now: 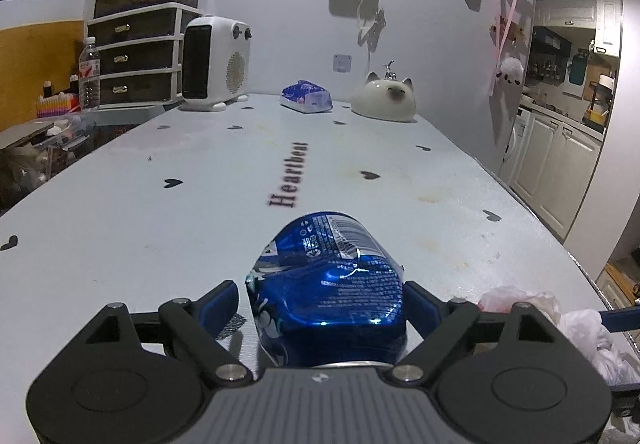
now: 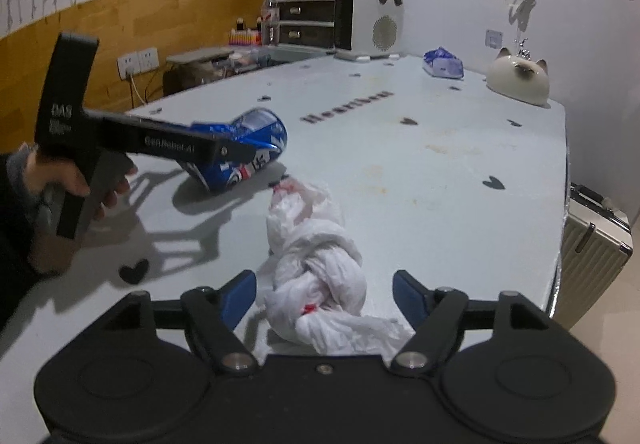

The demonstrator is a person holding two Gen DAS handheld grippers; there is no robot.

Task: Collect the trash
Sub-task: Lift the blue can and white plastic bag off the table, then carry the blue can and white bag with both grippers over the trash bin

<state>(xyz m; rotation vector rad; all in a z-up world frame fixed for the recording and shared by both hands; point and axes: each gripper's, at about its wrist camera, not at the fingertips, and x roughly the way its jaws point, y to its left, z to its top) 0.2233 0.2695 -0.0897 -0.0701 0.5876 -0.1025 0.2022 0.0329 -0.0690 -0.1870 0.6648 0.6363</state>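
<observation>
Blue pads of the left gripper flank a crushed blue drink can: the right-hand pad lies against the can's dented side, while a narrow gap shows at the left-hand pad, so the jaws stand open around the can rather than clamped on it. The right wrist view shows the can tilted, one end on the table and the other raised. The right gripper is likewise spread, its pads clear on either side of a knotted white plastic bag lying on the tabletop just beside the can. No bin or collecting bag is visible. Judged from this, both pieces of trash remain on the table, each bracketed but not secured; grasping, lifting and disposal all remain.
</observation>
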